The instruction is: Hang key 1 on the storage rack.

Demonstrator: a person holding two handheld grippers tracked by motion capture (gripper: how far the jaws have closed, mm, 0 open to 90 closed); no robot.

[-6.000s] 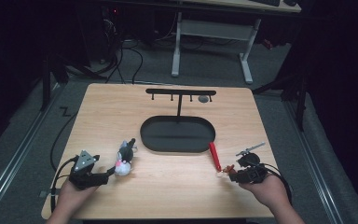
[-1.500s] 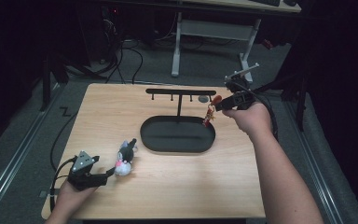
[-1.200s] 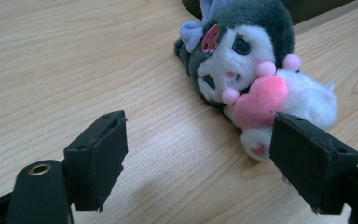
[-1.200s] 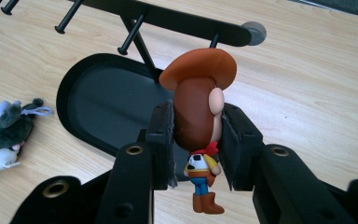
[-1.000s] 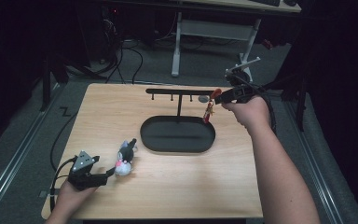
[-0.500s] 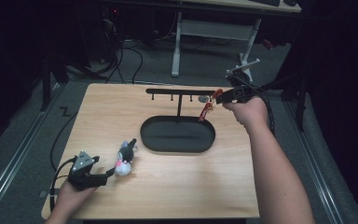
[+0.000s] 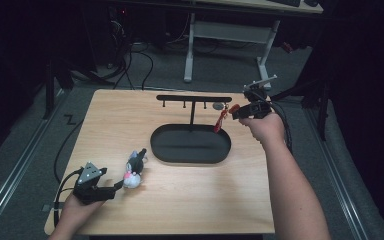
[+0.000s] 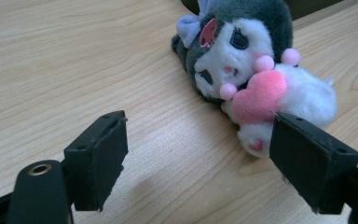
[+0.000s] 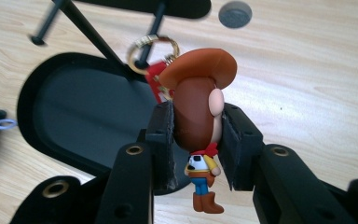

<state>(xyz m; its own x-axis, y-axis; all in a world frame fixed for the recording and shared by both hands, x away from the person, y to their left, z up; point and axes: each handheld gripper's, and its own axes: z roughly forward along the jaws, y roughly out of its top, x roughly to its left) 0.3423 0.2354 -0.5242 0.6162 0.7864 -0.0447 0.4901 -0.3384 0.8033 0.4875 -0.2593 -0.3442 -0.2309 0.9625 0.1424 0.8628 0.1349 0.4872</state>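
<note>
My right arm reached far across wooden table [image 7: 190, 200], right gripper [image 9: 196, 135] raised by right end of black hook rack [image 7: 194, 98], jaws clamped on head of cowboy keychain [image 9: 199, 121]: glossy moulded figure, brown hat, gold ring [image 9: 150, 50] over rack peg. Black oval tray [image 7: 190, 145] below, smooth, matte. My left hand [image 7: 72, 212] rested at near left corner, left gripper [image 8: 200, 154] spread wide, empty. Fuzzy grey-white plush toy [image 8: 251, 70], pink heart, lay on table just beyond jaws.
</note>
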